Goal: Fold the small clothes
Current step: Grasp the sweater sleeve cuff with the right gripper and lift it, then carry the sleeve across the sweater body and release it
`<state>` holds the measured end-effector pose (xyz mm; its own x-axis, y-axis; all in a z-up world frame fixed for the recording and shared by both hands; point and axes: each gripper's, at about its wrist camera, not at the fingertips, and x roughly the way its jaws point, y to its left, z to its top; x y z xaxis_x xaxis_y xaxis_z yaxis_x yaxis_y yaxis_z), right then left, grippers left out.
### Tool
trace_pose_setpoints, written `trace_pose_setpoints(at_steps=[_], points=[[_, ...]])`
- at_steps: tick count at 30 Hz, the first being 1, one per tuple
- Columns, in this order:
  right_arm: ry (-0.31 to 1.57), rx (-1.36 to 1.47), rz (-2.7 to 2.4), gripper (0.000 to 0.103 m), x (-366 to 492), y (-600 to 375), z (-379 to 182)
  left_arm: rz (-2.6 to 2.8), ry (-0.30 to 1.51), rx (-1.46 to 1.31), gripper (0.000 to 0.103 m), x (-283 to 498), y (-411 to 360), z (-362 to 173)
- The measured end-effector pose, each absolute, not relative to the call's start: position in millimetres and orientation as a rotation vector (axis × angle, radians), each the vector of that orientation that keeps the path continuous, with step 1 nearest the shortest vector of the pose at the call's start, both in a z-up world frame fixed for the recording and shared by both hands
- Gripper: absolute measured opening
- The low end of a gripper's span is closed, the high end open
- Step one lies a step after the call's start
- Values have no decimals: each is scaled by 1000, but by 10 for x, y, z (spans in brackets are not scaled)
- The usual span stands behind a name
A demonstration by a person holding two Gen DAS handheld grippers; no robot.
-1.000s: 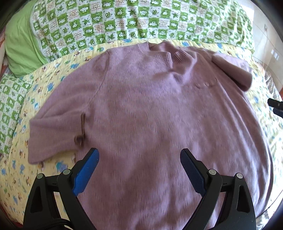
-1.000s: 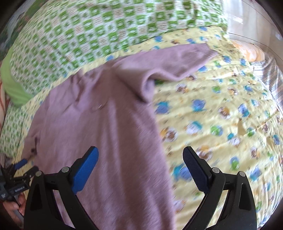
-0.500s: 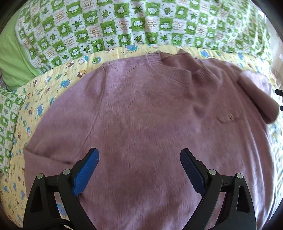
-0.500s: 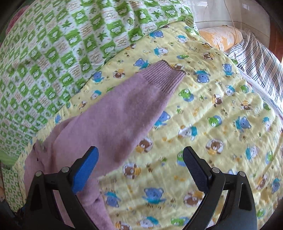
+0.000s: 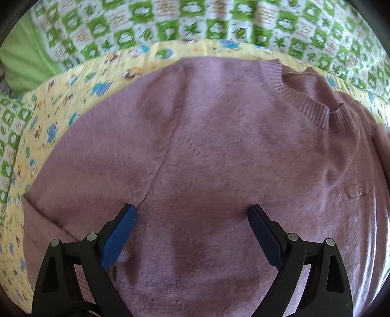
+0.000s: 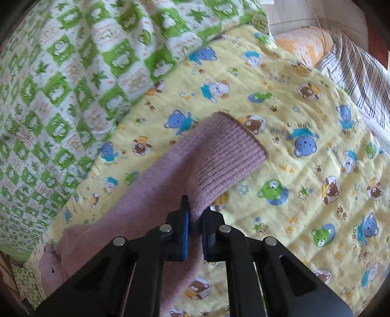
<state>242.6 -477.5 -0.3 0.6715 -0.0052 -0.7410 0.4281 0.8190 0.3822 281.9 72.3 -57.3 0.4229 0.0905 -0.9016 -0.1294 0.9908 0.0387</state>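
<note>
A mauve knitted sweater lies spread flat on a yellow bear-print blanket, its ribbed collar at the upper right. My left gripper is open and hovers just over the sweater's chest near the left armpit seam, holding nothing. In the right wrist view, my right gripper is shut on the edge of the sweater's sleeve, right at its ribbed cuff. The cuff lies on the yellow blanket.
A green-and-white checked quilt lies along the far side and shows in the right wrist view. A plain green pillow sits far left. A striped cloth and an orange pillow lie far right.
My right gripper moved to the sleeve cuff and shut on it. My left gripper moved closer over the sweater's chest and stayed open.
</note>
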Motion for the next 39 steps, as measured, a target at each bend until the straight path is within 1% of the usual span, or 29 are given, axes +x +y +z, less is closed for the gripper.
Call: trace_pose_setpoints(at_steps=[5,7,10,13,16,18,19,20,21,24,31,33,34,35,36,37,38,39], points=[[687,513,-66,9,2277,-4119,576,134,1122,-67,94,2701,905,-565],[653,488,57,9,2230,-3674,804,150,1120,-60,94,2565,998,-519],[641,425,249,9,2227,-2832,958,164,1104,-101,94,2408,1205,-426],[679,343,430,9,2238,-1972,827,163,1105,-181,94,2246,1378,-324],[821,330,573,12,2297,-1243,452,150,1108,-236,94,2126,1517,-274],[921,336,618,26,2289,-923,197,131,1119,-257,94,2168,1511,-288],[951,334,629,41,2265,-813,97,122,1125,-264,94,2136,1500,-285],[962,336,634,53,2222,-760,30,111,1132,-273,94,2131,1474,-293],[965,346,640,56,2149,-741,-21,92,1143,-286,94,2148,1438,-313],[970,350,619,56,2055,-799,-102,58,1191,-316,94,2272,1311,-421],[943,421,459,56,1879,-1481,-44,6,1266,-366,94,2687,992,-645],[939,440,412,56,1822,-1672,-62,2,1259,-363,91,2807,904,-683],[940,452,392,56,1809,-1765,-76,0,1246,-362,88,2845,873,-684],[941,464,372,56,1790,-1838,-85,0,1229,-357,76,2884,842,-676],[940,476,351,56,1768,-1914,-94,-10,1211,-343,55,2922,798,-655],[938,485,334,56,1746,-1981,-100,-18,1212,-328,46,2948,766,-638],[934,493,316,56,1726,-2043,-101,-19,1208,-314,30,2962,751,-603],[929,499,297,56,1709,-2109,-98,-42,1187,-320,4,2950,757,-530]])
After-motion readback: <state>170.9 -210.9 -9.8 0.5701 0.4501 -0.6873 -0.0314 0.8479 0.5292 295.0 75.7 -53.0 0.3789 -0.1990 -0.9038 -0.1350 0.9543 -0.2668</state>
